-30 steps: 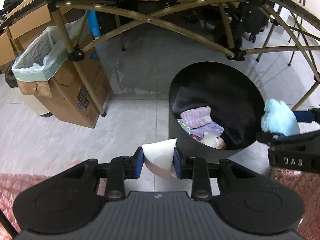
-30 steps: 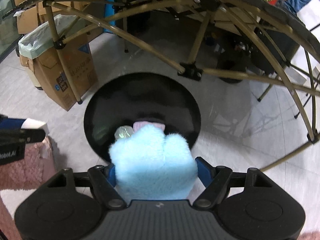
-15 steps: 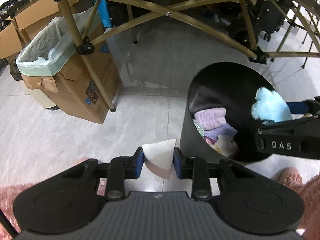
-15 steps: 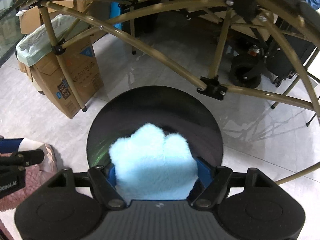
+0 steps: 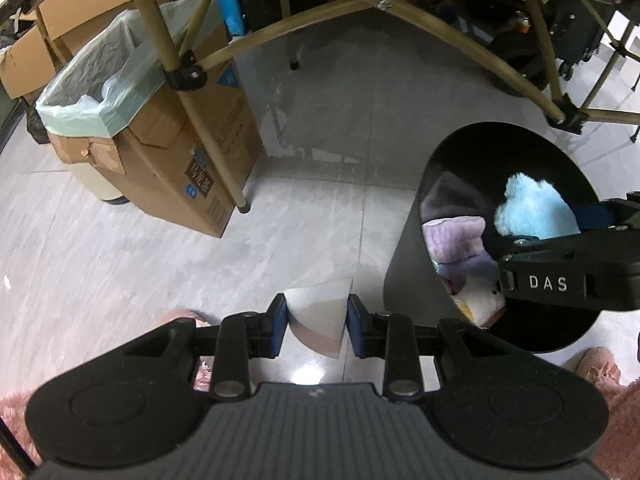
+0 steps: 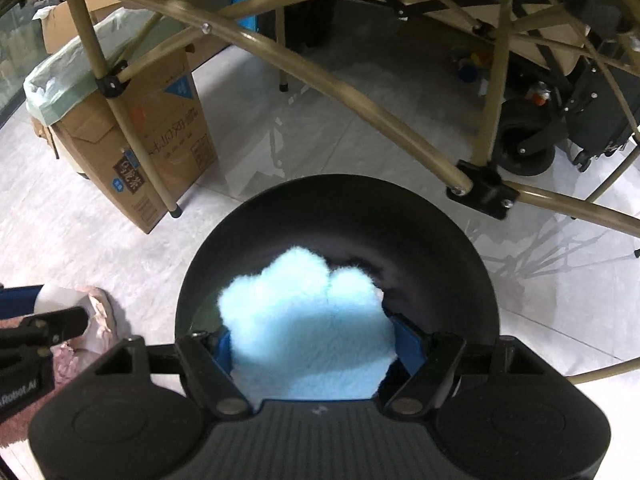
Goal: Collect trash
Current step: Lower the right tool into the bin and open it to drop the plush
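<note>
The fluffy blue toy [image 6: 308,328] sits clamped between the blue pads of the right gripper [image 6: 312,344], and it hangs right over the mouth of the round black bin [image 6: 472,248], inside the ring of its rim as that camera sees it. The left camera shows the same blue fluff [image 5: 532,212] above the opening from the side. Down in the bin lie a purple cloth [image 5: 456,240] and a pale, soft-looking thing [image 5: 480,304], so some trash looks collected already.

The left gripper [image 5: 316,320] has its jaws closed narrowly on a folded white paper cone [image 5: 316,316]. It hovers over the bare grey floor tiles [image 5: 120,260], just beside the bin's wall and not yet above the opening.

By my reading, the toy is about ready to drop, once the right jaws let go. The paper cone is what remains: it must travel sideways over the rim before release.

Farther out stand a cardboard box [image 5: 188,152] lined with a pale green bag [image 5: 92,92], and the brass-coloured legs of a folding frame [image 5: 208,128]. A pink rug's edge [image 5: 16,412] shows at the bottom.
</note>
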{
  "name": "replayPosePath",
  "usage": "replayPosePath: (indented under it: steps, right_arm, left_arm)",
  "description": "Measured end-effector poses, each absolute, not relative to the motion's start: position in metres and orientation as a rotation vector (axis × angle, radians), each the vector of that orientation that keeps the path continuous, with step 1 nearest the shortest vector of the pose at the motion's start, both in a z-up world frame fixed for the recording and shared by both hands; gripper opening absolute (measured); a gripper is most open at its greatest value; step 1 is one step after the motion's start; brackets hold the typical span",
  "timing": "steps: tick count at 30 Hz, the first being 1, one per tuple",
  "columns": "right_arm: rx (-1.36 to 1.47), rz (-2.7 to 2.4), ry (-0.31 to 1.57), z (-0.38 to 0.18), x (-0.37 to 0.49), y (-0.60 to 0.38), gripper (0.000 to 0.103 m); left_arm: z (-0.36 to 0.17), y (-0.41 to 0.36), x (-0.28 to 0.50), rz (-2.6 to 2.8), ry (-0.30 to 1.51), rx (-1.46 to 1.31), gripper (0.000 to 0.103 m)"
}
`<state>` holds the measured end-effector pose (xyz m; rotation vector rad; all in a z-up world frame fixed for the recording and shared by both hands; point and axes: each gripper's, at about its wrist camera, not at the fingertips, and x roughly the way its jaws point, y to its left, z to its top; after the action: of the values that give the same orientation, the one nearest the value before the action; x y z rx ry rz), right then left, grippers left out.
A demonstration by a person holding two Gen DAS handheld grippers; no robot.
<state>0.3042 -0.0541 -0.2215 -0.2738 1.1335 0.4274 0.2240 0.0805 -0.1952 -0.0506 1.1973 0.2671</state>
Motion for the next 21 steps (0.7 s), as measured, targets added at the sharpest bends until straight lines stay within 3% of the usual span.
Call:
replayPosePath:
  steps: [7, 11, 12, 21]
  right_arm:
    - [-0.278, 0.414, 1.159, -0.230, 0.311, -0.048, 0.081]
    - [-0.290, 0.406, 1.160, -0.233, 0.311, -0.045, 0.102]
    - [-0.294, 0.402, 1.159, -0.232, 0.311, -0.046, 0.103]
    - [-0.306, 0.381, 1.173, -0.232, 0.312, -0.051, 0.103]
  left_arm:
    - [-0.199, 0.091, 0.225, 0.295, 1.211, -0.069, 0.031]
    - [-0.199, 0.092, 0.225, 0.304, 1.207, -0.071, 0.031]
    - [-0.199, 0.092, 0.225, 0.305, 1.207, -0.071, 0.031]
    - [-0.199, 0.090, 0.226, 0.300, 1.206, -0.072, 0.031]
